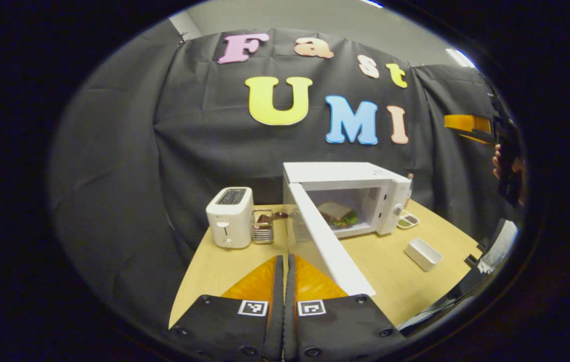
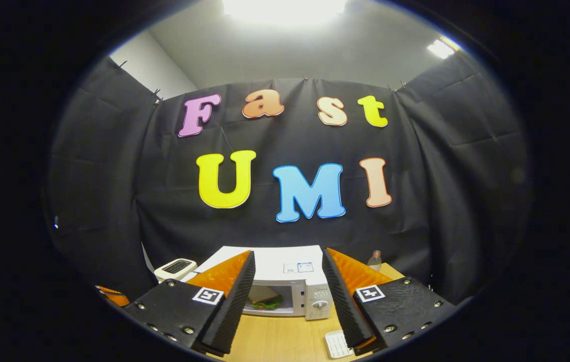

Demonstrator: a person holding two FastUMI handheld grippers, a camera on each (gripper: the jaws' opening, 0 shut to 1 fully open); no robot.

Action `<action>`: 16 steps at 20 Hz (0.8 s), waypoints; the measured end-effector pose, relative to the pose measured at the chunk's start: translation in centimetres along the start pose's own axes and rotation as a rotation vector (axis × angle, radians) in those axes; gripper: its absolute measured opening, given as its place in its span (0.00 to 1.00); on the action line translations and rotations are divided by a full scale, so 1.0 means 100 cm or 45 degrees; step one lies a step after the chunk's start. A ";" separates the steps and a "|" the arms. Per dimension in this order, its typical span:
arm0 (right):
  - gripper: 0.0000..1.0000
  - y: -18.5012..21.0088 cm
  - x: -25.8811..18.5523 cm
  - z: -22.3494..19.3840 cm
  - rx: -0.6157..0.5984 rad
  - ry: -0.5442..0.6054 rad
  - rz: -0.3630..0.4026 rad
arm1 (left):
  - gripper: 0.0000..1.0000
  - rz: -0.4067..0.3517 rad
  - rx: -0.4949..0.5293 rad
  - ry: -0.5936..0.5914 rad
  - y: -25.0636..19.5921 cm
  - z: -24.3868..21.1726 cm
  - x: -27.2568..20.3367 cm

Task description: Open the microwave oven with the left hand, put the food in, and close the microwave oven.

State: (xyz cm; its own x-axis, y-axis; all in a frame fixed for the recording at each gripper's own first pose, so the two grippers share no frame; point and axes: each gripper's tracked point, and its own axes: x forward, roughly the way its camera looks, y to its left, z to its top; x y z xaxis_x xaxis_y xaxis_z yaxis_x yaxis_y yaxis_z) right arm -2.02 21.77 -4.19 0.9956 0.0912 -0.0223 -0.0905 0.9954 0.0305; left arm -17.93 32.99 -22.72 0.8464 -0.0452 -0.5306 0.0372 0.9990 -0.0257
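Observation:
The white microwave (image 1: 390, 198) stands on the wooden table (image 1: 214, 271) with its door (image 1: 325, 241) swung wide open toward me. A sandwich (image 1: 338, 215) lies inside the cavity. My left gripper (image 1: 283, 256) is shut with nothing between its fingers, low over the table, and the door's edge runs just to its right. In the right gripper view, my right gripper (image 2: 289, 252) is open and held high in front of the microwave (image 2: 285, 274), with the sandwich (image 2: 265, 301) visible between its fingers. That right gripper (image 1: 453, 129) and the hand (image 1: 503, 166) holding it appear far right, above the table.
A white toaster (image 1: 229, 216) and a metal wire holder (image 1: 263, 226) stand left of the microwave. A white rectangular box (image 1: 423, 254) and a small sauce dish (image 1: 408, 220) lie to its right. A bottle (image 2: 374, 260) stands behind it.

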 end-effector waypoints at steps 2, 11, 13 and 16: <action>0.83 0.001 0.002 -0.001 -0.003 0.004 -0.002 | 0.08 -0.048 -0.011 0.039 -0.006 -0.014 0.000; 0.83 -0.018 0.009 0.007 -0.024 -0.026 -0.051 | 0.07 -0.221 -0.046 0.086 -0.054 -0.023 0.004; 0.83 -0.026 0.013 0.007 -0.030 -0.028 -0.049 | 0.07 -0.251 -0.037 0.081 -0.074 -0.019 0.008; 0.83 -0.041 0.021 0.005 -0.027 -0.018 -0.034 | 0.07 -0.276 -0.049 0.088 -0.104 -0.015 0.022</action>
State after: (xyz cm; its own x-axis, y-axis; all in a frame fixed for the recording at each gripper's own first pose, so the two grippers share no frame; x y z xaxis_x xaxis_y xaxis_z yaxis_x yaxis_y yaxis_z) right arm 0.48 17.84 -3.83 0.9979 0.0642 -0.0088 -0.0641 0.9979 0.0089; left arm -17.24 22.50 -24.93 0.7824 -0.2603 -0.5658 0.1932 0.9651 -0.1769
